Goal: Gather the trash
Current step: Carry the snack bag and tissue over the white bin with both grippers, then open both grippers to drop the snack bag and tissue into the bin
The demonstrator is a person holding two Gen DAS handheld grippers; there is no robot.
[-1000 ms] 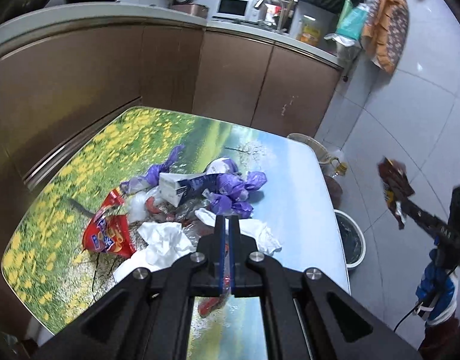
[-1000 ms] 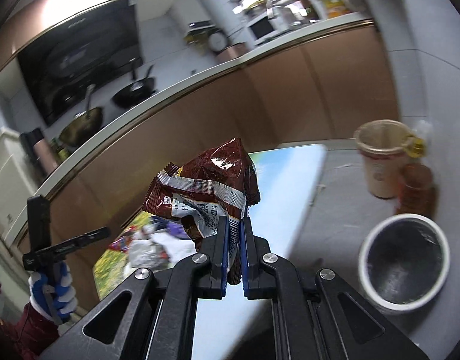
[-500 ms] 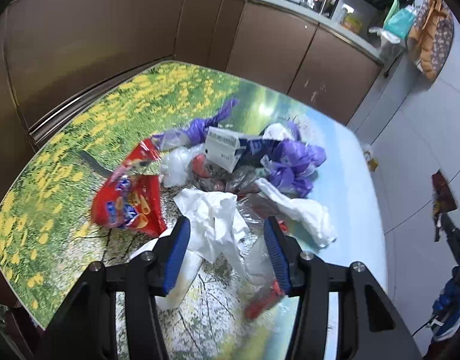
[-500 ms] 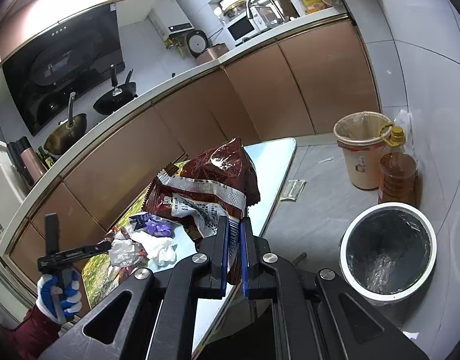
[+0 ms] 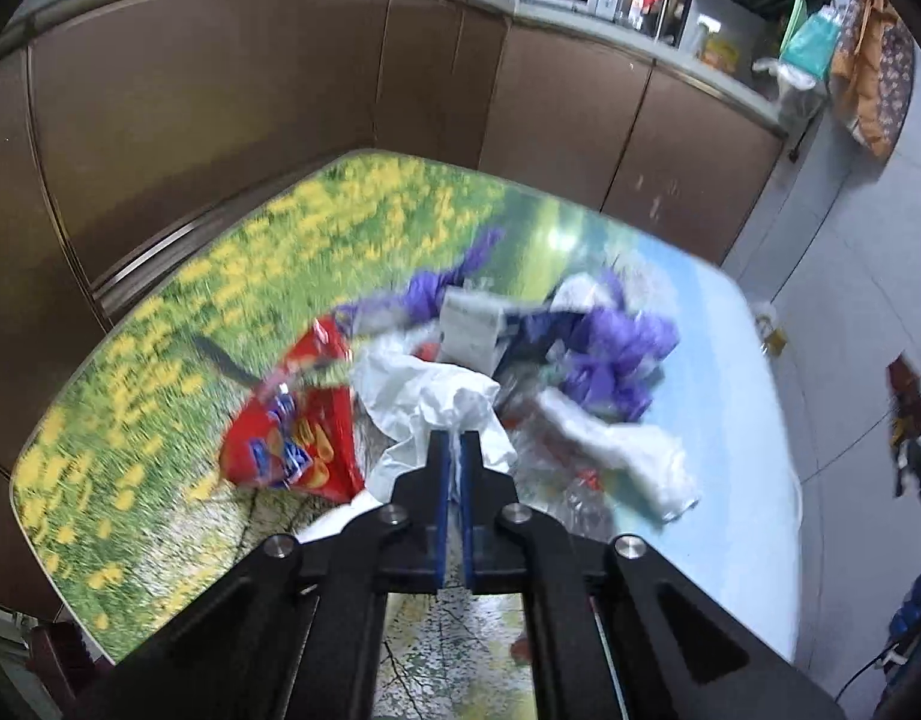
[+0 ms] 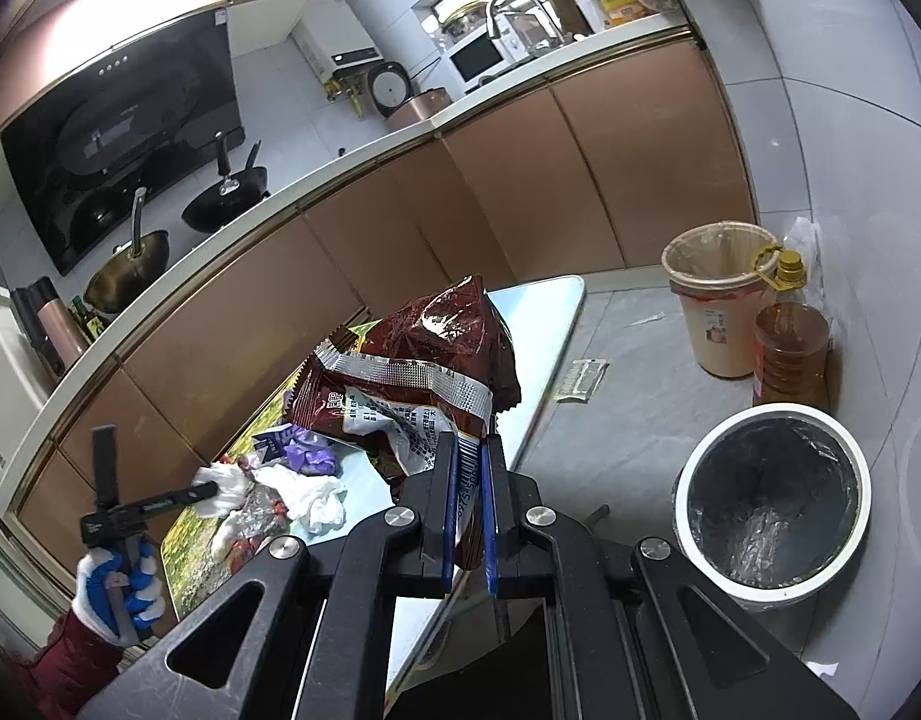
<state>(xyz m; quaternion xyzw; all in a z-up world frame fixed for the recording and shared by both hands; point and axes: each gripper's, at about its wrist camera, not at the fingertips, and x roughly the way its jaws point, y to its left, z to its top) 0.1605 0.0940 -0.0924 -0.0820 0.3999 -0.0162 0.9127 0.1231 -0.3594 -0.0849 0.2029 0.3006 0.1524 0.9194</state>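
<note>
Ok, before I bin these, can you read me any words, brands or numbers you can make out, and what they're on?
No text is clear enough to quote.
Brown snack bag: dense print and a barcode with digits, too small and partly hidden.
Red snack bag: blue and yellow lettering, motion-blurred.
White carton: print blurred.
Range hood: a small mark, too small to read.

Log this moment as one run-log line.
left gripper: shut on white tissue | right gripper: shut on brown snack bag | white bin: below right, open
</note>
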